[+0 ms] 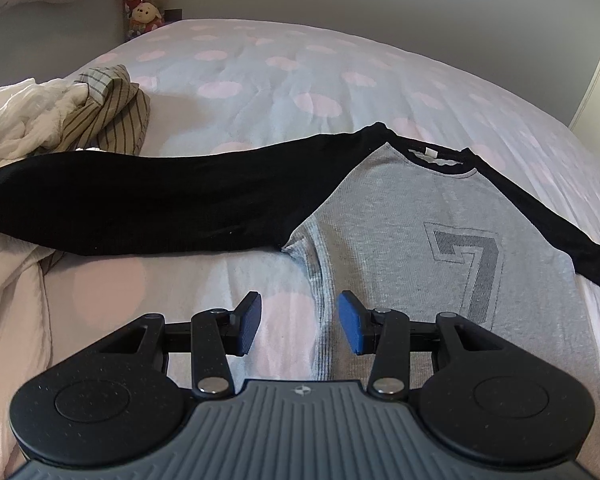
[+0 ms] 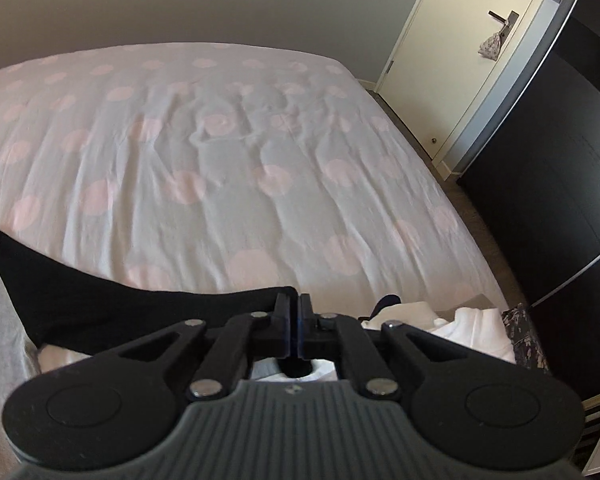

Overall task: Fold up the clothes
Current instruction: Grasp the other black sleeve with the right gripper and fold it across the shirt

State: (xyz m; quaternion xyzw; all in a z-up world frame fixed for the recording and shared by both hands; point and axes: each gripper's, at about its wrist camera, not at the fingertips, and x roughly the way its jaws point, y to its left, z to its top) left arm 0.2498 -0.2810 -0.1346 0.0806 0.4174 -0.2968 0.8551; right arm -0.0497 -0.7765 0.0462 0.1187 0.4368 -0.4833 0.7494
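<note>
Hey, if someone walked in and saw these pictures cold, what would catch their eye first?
Probably the grey shirt with black sleeves and a big 7 on its chest, spread flat on the pink-dotted bed. Its left sleeve stretches toward a crumpled clothes pile at the bed's left edge. The right gripper is shut on the end of the other sleeve, while the left gripper hovers open over the shirt's side.

Both grippers: black linkage arms w/ silver screws, ribbed grey body, blue pads [image 1: 350, 322].
</note>
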